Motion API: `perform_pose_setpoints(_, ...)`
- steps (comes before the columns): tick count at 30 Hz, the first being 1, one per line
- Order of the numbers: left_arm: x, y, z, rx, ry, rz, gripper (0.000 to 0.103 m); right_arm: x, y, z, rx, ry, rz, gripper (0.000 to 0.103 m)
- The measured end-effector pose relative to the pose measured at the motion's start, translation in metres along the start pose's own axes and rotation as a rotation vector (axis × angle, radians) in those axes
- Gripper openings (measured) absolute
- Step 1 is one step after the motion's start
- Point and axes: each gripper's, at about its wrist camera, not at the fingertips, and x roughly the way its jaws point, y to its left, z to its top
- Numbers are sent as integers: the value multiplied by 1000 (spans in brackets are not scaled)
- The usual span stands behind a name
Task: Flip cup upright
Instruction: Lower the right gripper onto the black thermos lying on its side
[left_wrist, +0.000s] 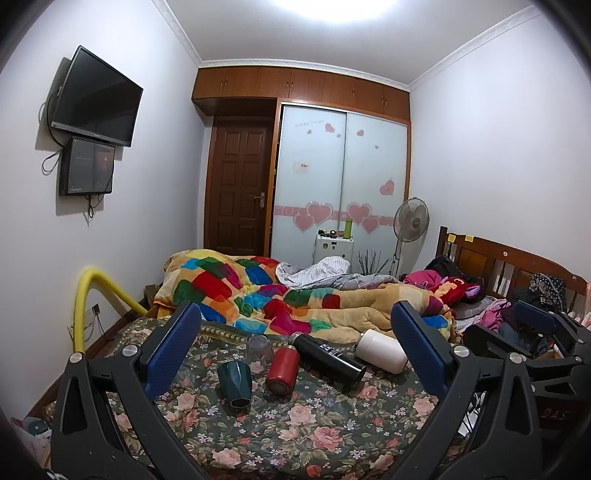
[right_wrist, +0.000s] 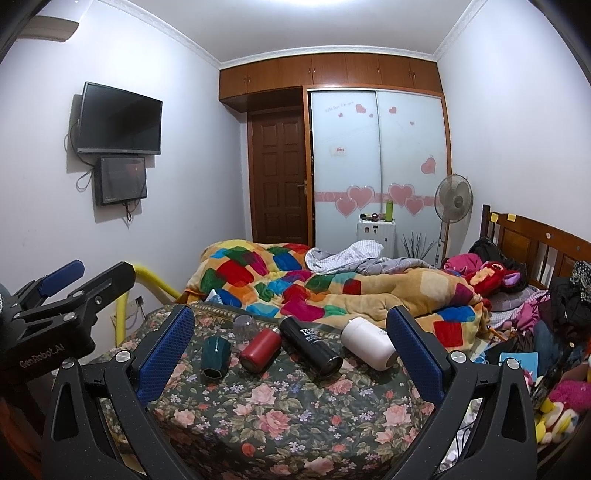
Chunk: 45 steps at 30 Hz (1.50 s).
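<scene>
Left wrist: both claws, left claw (left_wrist: 295, 341) and right claw (right_wrist: 291, 341), gape empty; faceted teal cup (left_wrist: 235, 383) lies on floral bedspread (left_wrist: 295, 424).

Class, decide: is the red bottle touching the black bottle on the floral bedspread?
Cannot tell. In the right wrist view the red bottle and the black bottle overlap near their far ends, so neither contact nor gap shows; the left wrist view is no clearer.
</scene>
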Motion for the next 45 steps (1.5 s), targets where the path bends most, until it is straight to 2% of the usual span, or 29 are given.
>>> perform_pose_setpoints(8,45,14,-16,-24,68,22,103,43,-17,-11,-1,84,-25,103)
perform_pose_setpoints(13,92,36,-39,-73,179,62,103,99,-29,-25,-17,203,-39,103)
perform_pose_setpoints(17,129,60,-63,-125,279,91,103,159,-40,-39,-57,321,-48,103)
perform_pose_setpoints(22,162,79,-89,-133,360,163,103,228,-40,-53,-131,467,19,103)
perform_pose_setpoints(27,186,92,-111,-166,433,166,103,303,-40,-72,-187,654,113,101)
perform_pose_setpoints(33,202,91,-131,-163,483,167,103,363,-39,-90,-247,821,133,94)
perform_pose_setpoints(36,207,88,-137,-152,502,160,103,379,-40,-97,-257,878,149,91)
perform_pose_setpoints(41,209,84,-140,-118,511,158,103,399,-37,-110,-290,956,173,78)
perform_pose_setpoints(45,208,84,-140,-117,511,156,103,409,-33,-115,-304,984,173,74)
